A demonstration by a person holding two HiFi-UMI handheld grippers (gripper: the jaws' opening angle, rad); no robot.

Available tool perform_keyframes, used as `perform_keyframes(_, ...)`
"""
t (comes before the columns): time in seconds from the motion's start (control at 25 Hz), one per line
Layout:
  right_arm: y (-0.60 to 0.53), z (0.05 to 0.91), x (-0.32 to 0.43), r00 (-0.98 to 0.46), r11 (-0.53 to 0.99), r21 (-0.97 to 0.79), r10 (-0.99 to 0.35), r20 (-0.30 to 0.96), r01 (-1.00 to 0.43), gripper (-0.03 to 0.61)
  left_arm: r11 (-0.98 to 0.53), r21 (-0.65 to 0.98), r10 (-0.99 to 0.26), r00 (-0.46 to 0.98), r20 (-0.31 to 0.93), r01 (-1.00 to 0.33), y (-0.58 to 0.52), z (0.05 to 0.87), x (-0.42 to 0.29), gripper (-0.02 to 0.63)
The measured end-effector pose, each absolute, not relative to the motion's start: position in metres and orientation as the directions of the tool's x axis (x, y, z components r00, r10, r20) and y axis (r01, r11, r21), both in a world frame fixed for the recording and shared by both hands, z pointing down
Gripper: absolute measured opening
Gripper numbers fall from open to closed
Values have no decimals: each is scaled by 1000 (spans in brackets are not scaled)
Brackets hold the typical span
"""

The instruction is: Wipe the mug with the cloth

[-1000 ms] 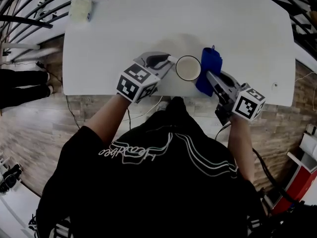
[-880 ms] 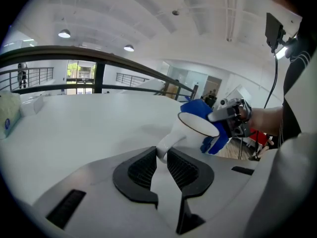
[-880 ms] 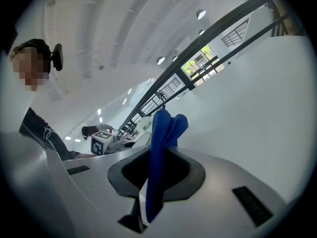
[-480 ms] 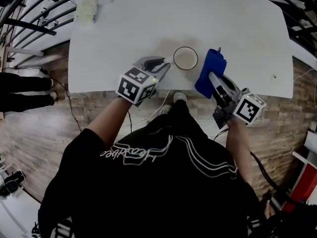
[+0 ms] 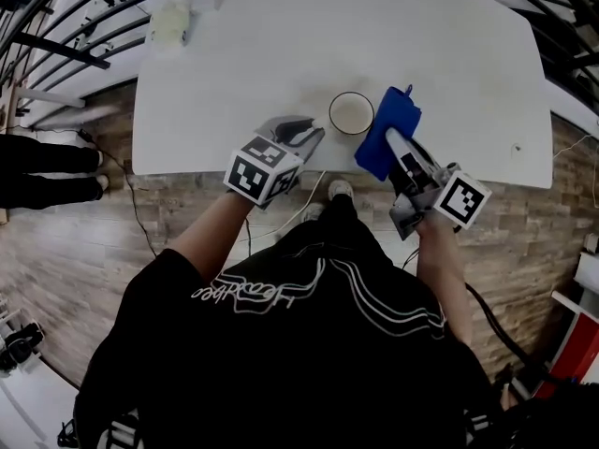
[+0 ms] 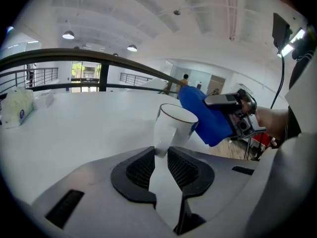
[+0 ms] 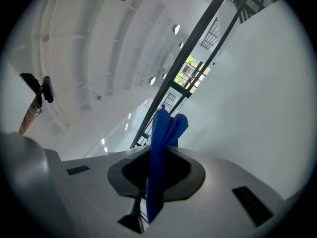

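Near the middle of the table's [image 5: 281, 54] near edge we steady the mug [image 5: 352, 113] by its handle, pinched in the left tongs [image 6: 159, 151], which have just eased wider, so the cloth [image 5: 386, 131] clamped in the right tongs [image 7: 159, 155] can rub its side.

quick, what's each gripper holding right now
left gripper: closed on the mug by its handle; its jaws have just been opening a little.
right gripper: closed on the blue cloth.
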State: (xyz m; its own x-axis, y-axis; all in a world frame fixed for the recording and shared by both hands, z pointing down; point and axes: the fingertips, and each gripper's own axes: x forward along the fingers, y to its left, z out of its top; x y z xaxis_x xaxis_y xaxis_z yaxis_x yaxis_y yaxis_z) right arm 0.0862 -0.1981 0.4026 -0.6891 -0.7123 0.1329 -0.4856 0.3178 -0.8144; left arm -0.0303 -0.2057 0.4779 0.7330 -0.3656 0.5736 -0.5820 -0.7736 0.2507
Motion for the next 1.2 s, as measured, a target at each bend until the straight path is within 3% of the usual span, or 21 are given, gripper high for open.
perform_keyframes(0.48, -218, 436, 81, -699, 242, -854, -692, 181, -461, 48, -779, 258, -346, 735, 582, -571, -207, 479, -31, 77)
perform_keyframes(0.96, -230, 461, 83, -670, 214, -767, -658, 344, -604, 48, -795, 256, -332, 747, 576, -550, -203, 480, -22, 81)
perform_keyframes(1.2, -216, 443, 93, -650, 202, -791, -700, 296, -577, 48, -790, 248, -342, 739, 580, -560, -199, 480, -23, 81)
